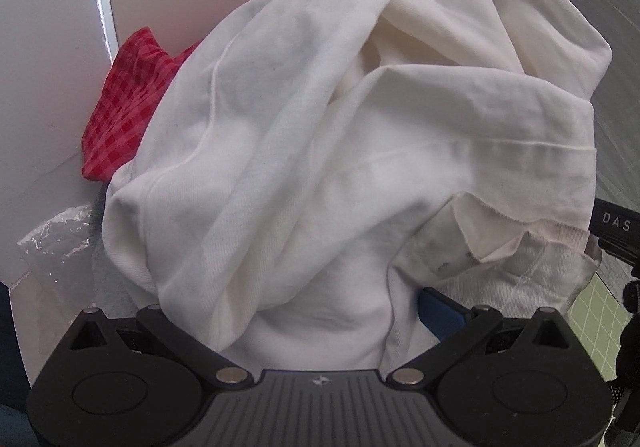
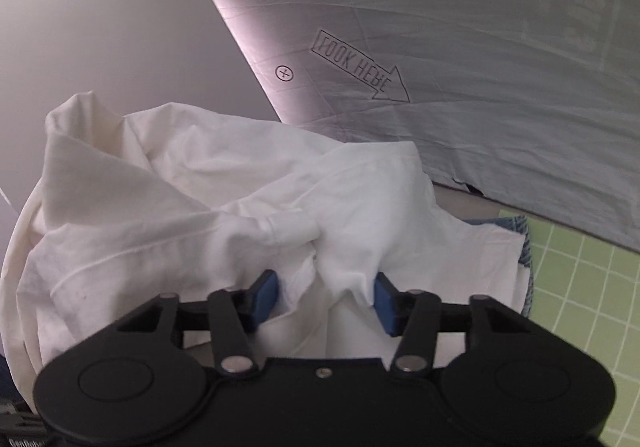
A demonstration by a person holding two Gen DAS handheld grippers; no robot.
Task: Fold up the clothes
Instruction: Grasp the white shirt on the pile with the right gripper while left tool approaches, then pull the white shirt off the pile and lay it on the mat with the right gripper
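Note:
A crumpled white garment (image 1: 320, 135) fills the left wrist view in a heap. It drapes over my left gripper (image 1: 296, 311), whose jaws stand wide apart. Only the right blue pad (image 1: 440, 311) shows, and the left finger is buried under the cloth. In the right wrist view the same white garment (image 2: 180, 187) lies bunched in front of me. My right gripper (image 2: 326, 291) has a gathered fold of it pinched between its two blue pads (image 2: 266, 295). A black part marked "DAS" (image 1: 614, 233) pokes in at the right edge of the left wrist view.
A red checked cloth (image 1: 120, 103) lies behind the white heap on the left, with clear plastic (image 1: 52, 239) nearer. A green grid mat (image 2: 580, 287) is at the right, with a blue denim piece (image 2: 524, 243) under the garment. Grey fabric printed "LOOK HERE" (image 2: 360, 67) stands behind.

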